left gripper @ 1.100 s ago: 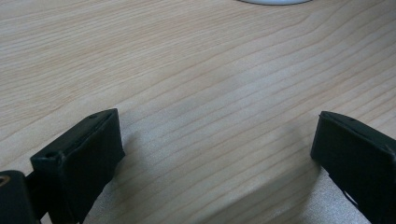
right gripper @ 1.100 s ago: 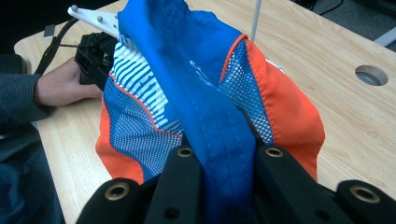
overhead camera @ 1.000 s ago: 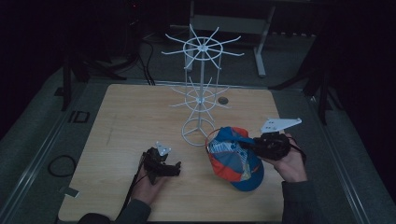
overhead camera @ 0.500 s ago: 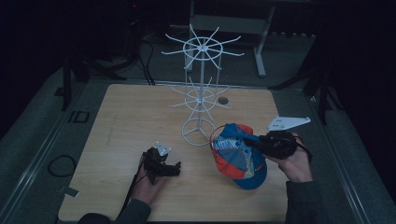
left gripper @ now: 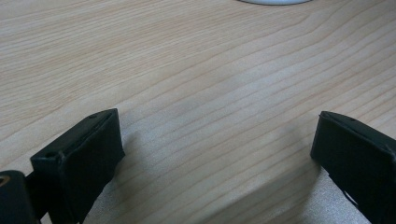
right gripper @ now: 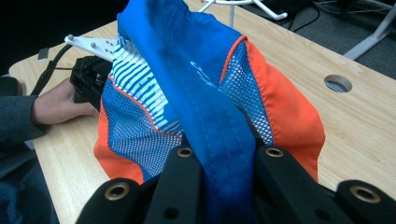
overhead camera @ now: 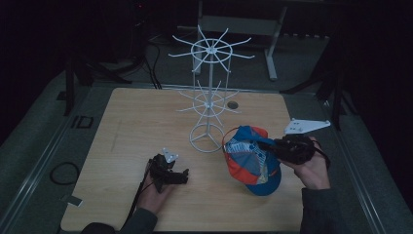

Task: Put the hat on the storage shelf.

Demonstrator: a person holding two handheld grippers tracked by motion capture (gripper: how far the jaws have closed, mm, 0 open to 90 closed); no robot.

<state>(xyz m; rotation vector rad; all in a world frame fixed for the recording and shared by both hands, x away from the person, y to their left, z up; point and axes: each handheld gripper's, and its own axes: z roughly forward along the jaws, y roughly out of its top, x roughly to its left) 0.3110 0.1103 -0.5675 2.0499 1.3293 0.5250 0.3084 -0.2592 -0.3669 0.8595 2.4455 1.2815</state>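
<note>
I've got the right gripper (overhead camera: 265, 146) clamped on the blue brim of the cap (overhead camera: 251, 163) — lifted beside the white rack (overhead camera: 209, 105) ready for hanging, brim-to-crown axis running toward my right hand — while the left gripper (overhead camera: 181, 176) rests wide open and empty on the table (overhead camera: 126, 122).
</note>
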